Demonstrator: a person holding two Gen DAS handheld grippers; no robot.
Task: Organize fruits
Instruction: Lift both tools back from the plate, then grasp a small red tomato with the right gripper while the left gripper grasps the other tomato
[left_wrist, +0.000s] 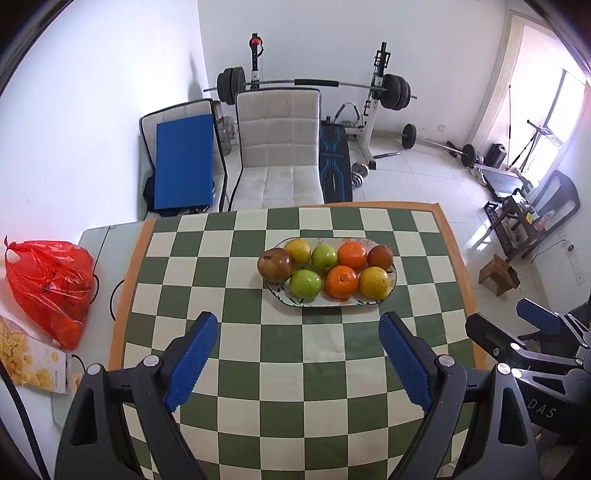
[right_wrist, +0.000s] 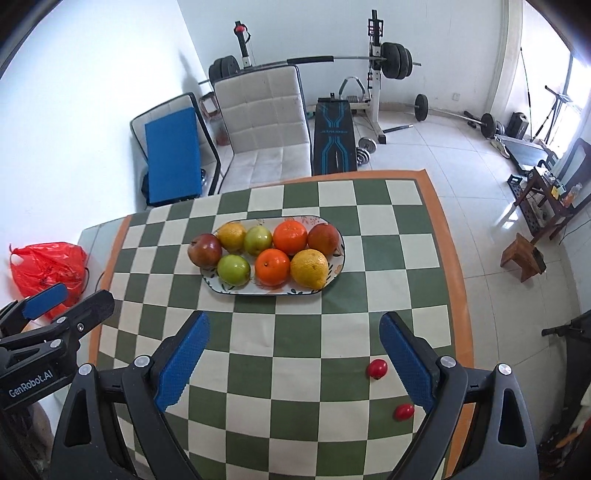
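Observation:
An oval white plate (left_wrist: 332, 303) (right_wrist: 334, 275) sits on the green-and-white checkered cloth, loaded with several fruits in two rows: dark red apples (left_wrist: 274, 264) (right_wrist: 204, 249), green apples (left_wrist: 305, 283) (right_wrist: 233, 269), oranges (left_wrist: 341, 281) (right_wrist: 272, 267) and yellow citrus (left_wrist: 373, 282) (right_wrist: 309, 268). My left gripper (left_wrist: 299, 325) hangs open above the cloth, nearer than the plate, with nothing between its blue pads. My right gripper (right_wrist: 295, 325) is likewise open and empty. Two small red tomatoes (right_wrist: 377, 369) (right_wrist: 403, 411) lie on the cloth beside its right finger.
A red plastic bag (left_wrist: 50, 288) (right_wrist: 46, 271) and a bag of yellow snacks (left_wrist: 26, 360) lie on the table's left. A white chair (left_wrist: 279, 147) stands behind the table, with gym weights beyond. A wooden stool (right_wrist: 522, 256) is on the floor to the right.

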